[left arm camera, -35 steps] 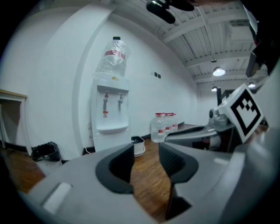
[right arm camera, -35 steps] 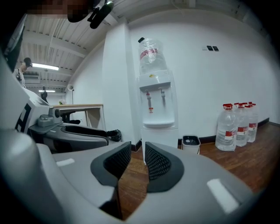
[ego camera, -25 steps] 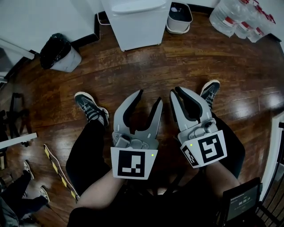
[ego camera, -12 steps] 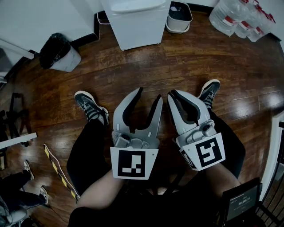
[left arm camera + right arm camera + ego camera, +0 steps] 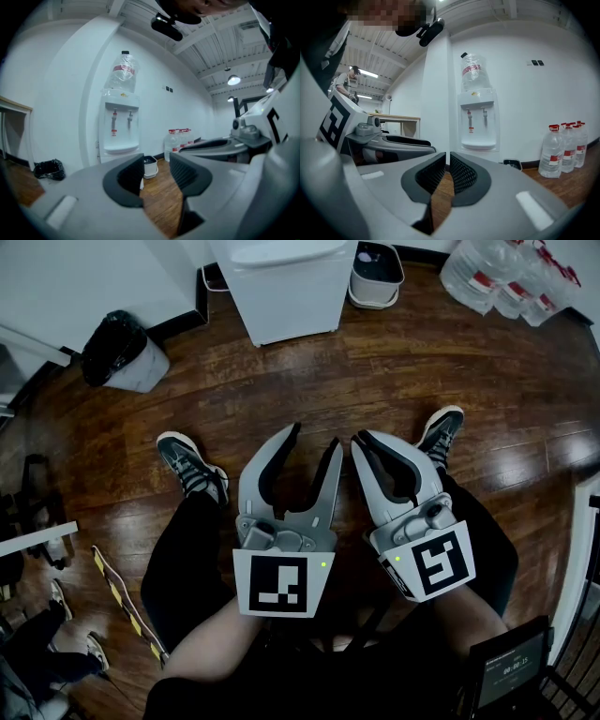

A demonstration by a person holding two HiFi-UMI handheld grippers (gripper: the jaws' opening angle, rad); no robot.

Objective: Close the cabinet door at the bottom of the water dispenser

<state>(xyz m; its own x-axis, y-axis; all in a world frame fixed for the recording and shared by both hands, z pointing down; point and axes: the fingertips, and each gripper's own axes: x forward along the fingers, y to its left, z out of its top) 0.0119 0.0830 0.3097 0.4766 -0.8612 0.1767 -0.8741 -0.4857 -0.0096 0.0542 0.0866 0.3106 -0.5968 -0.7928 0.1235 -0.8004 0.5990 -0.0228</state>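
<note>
The white water dispenser (image 5: 281, 287) stands against the far wall across the wooden floor, well away from both grippers. In the left gripper view the dispenser (image 5: 121, 126) carries a bottle (image 5: 123, 72), and its lower cabinet is hidden behind a jaw. The right gripper view also cuts off the dispenser's (image 5: 477, 122) lower part. My left gripper (image 5: 316, 439) is held over my lap, open and empty. Beside it, my right gripper (image 5: 364, 439) is shut with only a slit between the pads and nothing in it. Both point toward the dispenser.
A bin lined with a black bag (image 5: 122, 352) stands left of the dispenser, and a small white bin (image 5: 375, 277) is just right of it. Several water bottles (image 5: 506, 277) are clustered at the far right. My shoes (image 5: 192, 470) rest on the floor. Other people's feet (image 5: 56, 601) show at lower left.
My right gripper has shifted slightly left, closer to the left gripper, and its jaws have narrowed a little. The left gripper has stayed put.
</note>
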